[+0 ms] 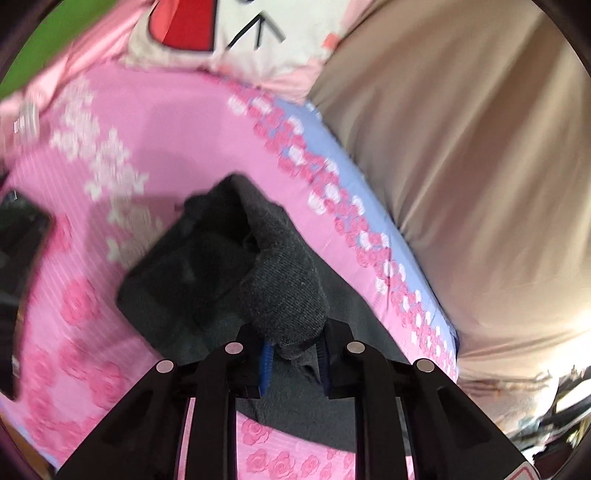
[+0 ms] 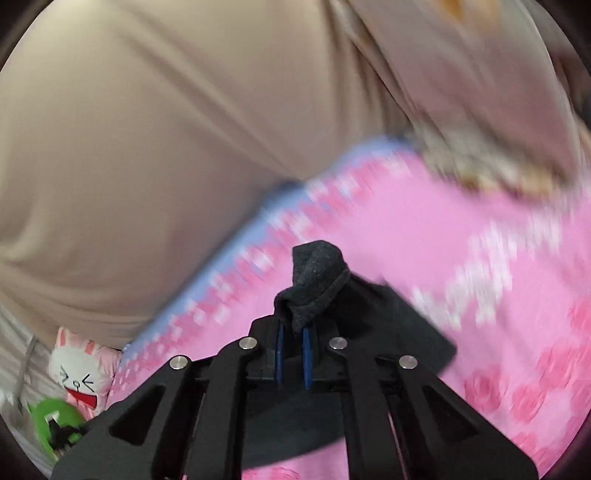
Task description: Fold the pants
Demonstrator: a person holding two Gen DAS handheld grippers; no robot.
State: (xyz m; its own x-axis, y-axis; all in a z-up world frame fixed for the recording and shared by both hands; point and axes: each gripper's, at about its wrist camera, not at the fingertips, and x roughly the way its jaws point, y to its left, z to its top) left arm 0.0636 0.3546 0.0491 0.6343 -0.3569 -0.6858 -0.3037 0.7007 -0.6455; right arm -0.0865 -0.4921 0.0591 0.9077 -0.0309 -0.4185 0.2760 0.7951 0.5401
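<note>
The pants (image 1: 221,266) are dark grey and lie bunched on the pink sheet (image 1: 147,155), near the sheet's blue edge (image 1: 332,155). That edge runs along a beige curtain (image 1: 461,147), so the pants sit on the sheet side of it, well short of the curtain itself.

In the left wrist view, the left gripper (image 1: 295,354) is clamped on a thick fold of the pants: the cloth bulges out past the 2 blue pads (image 1: 266,365) and rises in a ribbed hump ahead of them. The rest of the garment spreads away from the grip in a flat dark panel, and more grey cloth lies under the fingers, on the sheet.

In the right wrist view, the right gripper (image 2: 293,350) is likewise closed on the pants (image 2: 317,280). A pinched peak of fabric stands up between its 2 blue pads (image 2: 306,354), which sit close together with the cloth squeezed thin. A darker flap of the pants hangs off to the right of the grip, over the sheet (image 2: 443,229).

A cartoon pillow (image 1: 229,33) with a rabbit face lies at the far end of the sheet in the left view, close to the curtain. In the right view it shows low on the left, beside a green thing (image 2: 51,417) that is too blurred to identify.

Both views are smeared by motion blur.
</note>
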